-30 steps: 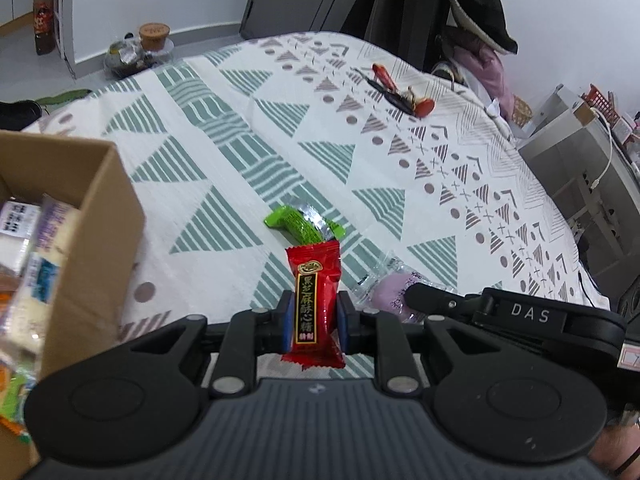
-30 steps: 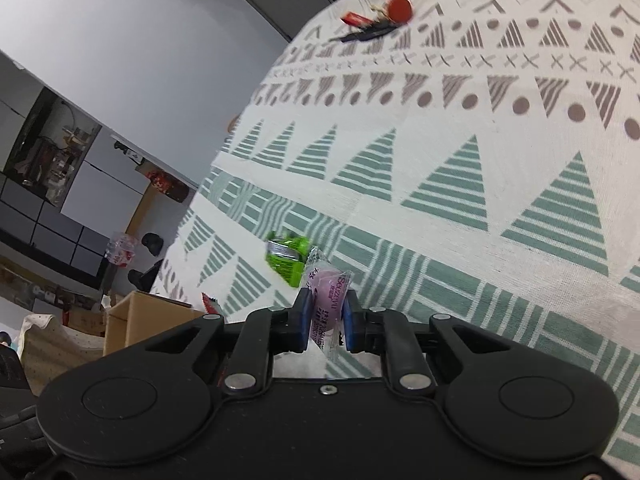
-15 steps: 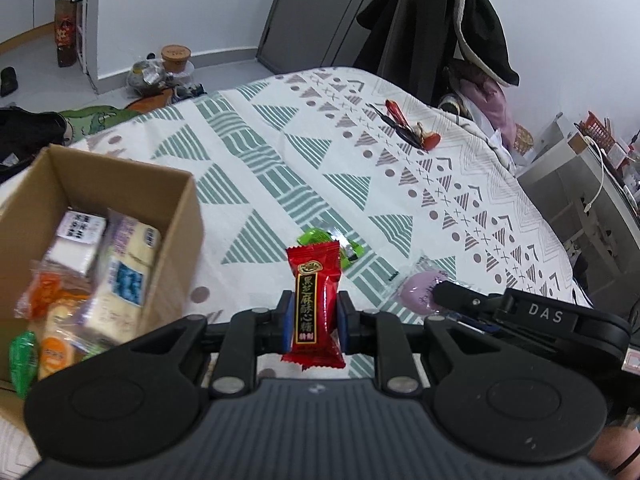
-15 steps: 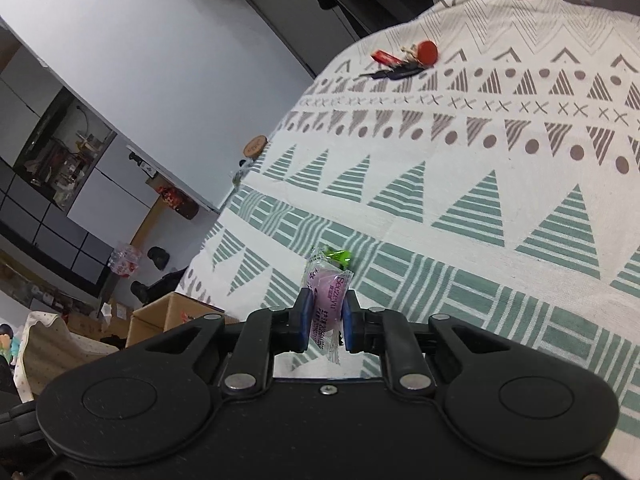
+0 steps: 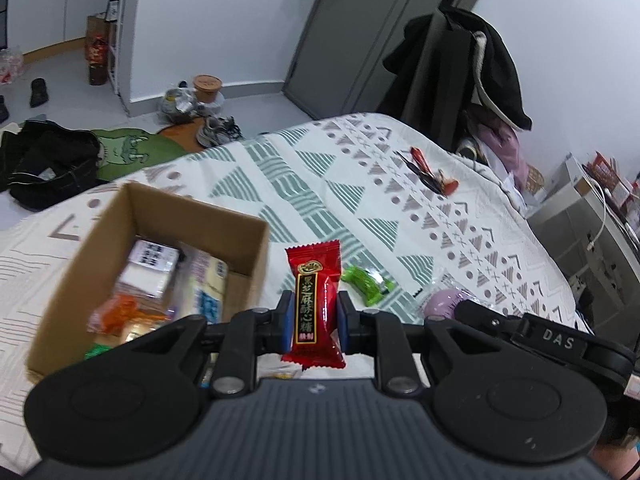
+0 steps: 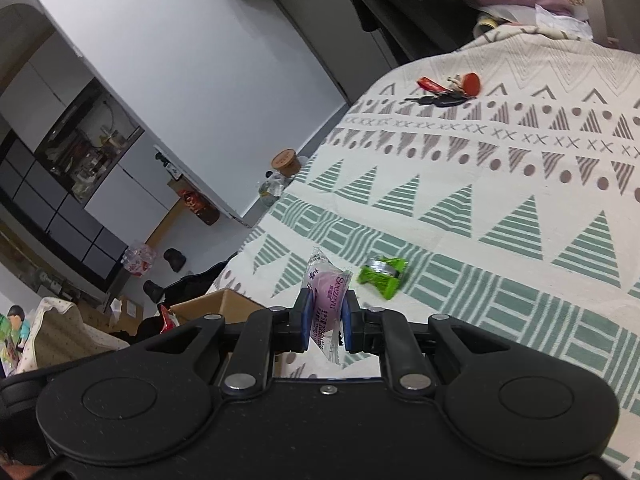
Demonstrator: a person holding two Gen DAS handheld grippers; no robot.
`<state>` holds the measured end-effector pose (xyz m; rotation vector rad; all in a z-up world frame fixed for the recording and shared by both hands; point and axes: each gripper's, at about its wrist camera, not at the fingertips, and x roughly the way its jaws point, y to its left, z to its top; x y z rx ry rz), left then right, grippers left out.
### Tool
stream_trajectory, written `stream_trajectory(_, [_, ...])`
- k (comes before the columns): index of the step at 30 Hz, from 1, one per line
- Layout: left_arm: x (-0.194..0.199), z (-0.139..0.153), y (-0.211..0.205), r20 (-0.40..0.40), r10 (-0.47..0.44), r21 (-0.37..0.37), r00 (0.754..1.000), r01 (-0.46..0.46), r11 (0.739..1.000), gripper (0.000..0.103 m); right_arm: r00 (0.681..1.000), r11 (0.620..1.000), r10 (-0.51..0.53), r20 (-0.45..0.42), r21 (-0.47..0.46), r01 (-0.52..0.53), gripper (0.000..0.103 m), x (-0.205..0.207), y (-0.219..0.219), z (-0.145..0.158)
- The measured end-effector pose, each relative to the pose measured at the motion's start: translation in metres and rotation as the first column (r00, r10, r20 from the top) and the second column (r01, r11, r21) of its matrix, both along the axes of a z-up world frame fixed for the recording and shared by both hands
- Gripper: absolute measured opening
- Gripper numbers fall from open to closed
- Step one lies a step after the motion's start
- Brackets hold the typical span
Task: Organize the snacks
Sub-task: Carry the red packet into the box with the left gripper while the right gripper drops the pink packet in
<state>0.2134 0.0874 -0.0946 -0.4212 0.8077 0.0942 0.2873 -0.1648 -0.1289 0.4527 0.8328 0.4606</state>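
At left of the left wrist frame, the cardboard box (image 5: 168, 216) sits part-filled. Centre, the left gripper (image 5: 313, 322) pinches a red candy (image 5: 315, 304); the right gripper (image 6: 327, 316) clamps a purple snack (image 6: 326, 286). A green sweet (image 5: 366, 280) lies on the bedspread (image 5: 360, 200). Carrying step; next, release over the box.

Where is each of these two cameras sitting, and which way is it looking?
Left wrist: rides the left gripper, facing along its fingers at the red candy and cardboard box; the right gripper intrudes.
Right wrist: rides the right gripper, facing the purple snack and patterned cloth.
Shared: green candy, keys.
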Motion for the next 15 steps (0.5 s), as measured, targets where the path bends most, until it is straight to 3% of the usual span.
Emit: stream_trajectory(15, [-0.021, 0.006, 0.067, 0.008, 0.113, 0.009, 0.994, -0.113, 0.994, 0.020, 0.999, 1.000, 0.009, 0.032, 0.026, -0.009, 0.015, -0.008, 0.038, 0.011])
